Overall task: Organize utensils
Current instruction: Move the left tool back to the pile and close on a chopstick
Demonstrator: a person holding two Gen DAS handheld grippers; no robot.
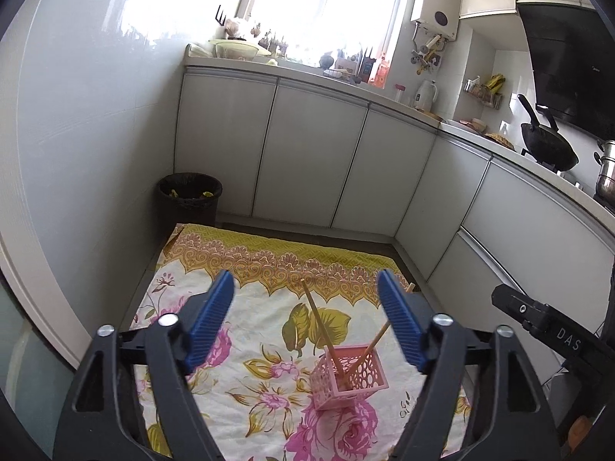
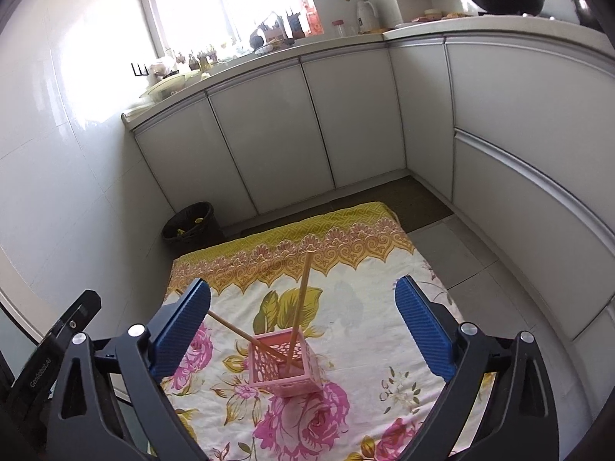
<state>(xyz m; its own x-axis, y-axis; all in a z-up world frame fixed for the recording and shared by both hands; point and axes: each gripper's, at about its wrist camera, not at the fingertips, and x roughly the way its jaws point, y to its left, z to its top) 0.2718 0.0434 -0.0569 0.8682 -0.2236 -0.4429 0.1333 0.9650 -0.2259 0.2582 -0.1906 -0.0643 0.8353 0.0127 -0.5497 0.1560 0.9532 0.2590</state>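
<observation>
A pink perforated utensil holder (image 1: pixel 348 374) stands upright on a floral cloth (image 1: pixel 246 345) on the floor. Two wooden chopsticks (image 1: pixel 319 322) stand in it and lean apart. My left gripper (image 1: pixel 307 288) is open and empty, held above and behind the holder. In the right wrist view the holder (image 2: pixel 284 363) sits between the fingers, with the chopsticks (image 2: pixel 300 307) in it. My right gripper (image 2: pixel 303 292) is open and empty above it. Part of the right gripper's body (image 1: pixel 538 319) shows at the right of the left wrist view.
White kitchen cabinets (image 1: pixel 307 153) run along the back and right. A dark bin (image 1: pixel 188 199) stands in the left corner by the cloth. The counter holds a wok (image 1: pixel 549 146), a kettle (image 1: pixel 424 94) and several small items. Bare floor tiles (image 2: pixel 461 253) lie right of the cloth.
</observation>
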